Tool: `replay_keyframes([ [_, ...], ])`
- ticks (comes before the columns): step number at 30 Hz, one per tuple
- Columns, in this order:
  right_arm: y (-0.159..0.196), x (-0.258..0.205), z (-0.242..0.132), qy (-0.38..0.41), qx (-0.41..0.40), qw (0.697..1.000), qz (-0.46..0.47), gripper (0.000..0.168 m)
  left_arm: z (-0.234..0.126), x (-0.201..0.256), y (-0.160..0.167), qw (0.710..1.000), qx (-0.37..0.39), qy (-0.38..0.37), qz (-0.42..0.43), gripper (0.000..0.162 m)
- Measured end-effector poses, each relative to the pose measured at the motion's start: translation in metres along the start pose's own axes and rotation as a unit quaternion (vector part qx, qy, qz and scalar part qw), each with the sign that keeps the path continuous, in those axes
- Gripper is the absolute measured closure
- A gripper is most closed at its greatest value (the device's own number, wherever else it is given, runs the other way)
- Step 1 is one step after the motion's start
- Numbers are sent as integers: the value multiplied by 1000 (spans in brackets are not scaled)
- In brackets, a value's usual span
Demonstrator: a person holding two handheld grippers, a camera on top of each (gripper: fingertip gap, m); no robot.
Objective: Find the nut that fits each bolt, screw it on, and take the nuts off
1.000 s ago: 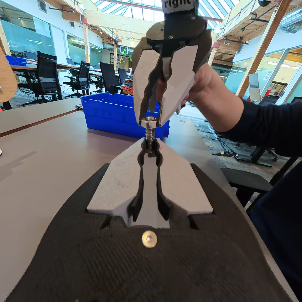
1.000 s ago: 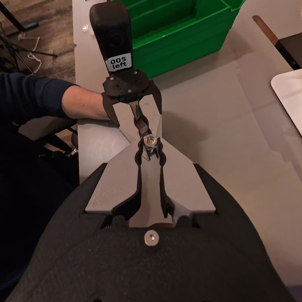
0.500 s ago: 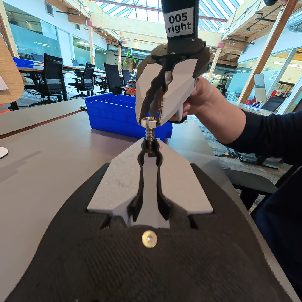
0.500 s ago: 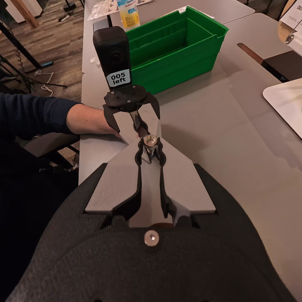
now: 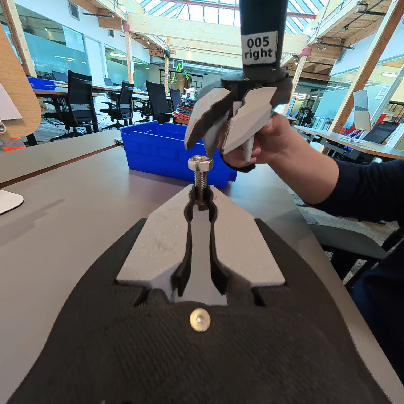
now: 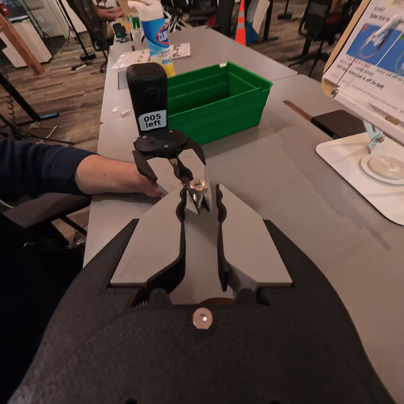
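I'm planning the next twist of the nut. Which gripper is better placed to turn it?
Right. The right gripper is open and empty just above the nut, while the left gripper is shut on the bolt, holding it upright.

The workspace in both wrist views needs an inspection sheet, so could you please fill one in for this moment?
Surface: grey table, joined to further tables.
Job's things: bolt upright, nut on its top end; green bin and blue bin on the table.
Clutter: spray bottle, papers, white tray under an instruction board.
Grippers: left gripper shut on the bolt's lower end; right gripper open, above the nut, apart from it.
Cables: some on the floor, far left in the right wrist view.
Surroundings: office chairs, desks, timber beams, skylight.
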State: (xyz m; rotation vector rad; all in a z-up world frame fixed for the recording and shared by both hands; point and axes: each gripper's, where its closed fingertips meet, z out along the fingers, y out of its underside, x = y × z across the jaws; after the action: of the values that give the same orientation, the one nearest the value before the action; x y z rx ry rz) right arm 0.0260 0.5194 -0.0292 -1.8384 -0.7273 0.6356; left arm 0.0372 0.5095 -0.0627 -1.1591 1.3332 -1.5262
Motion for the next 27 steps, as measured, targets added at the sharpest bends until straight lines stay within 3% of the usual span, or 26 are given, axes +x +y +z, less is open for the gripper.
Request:
replay_keyframes([
  [8,5,-7,3,31,12,998,-50,144,3,5,2,1000,1,9,12,155],
  [15,8,-10,7,14,12,999,-47,153,3,10,1,1000,4,16,19,155],
  [27,6,-12,6,-11,61,998,-20,154,3,12,-2,1000,10,20,15,155],
])
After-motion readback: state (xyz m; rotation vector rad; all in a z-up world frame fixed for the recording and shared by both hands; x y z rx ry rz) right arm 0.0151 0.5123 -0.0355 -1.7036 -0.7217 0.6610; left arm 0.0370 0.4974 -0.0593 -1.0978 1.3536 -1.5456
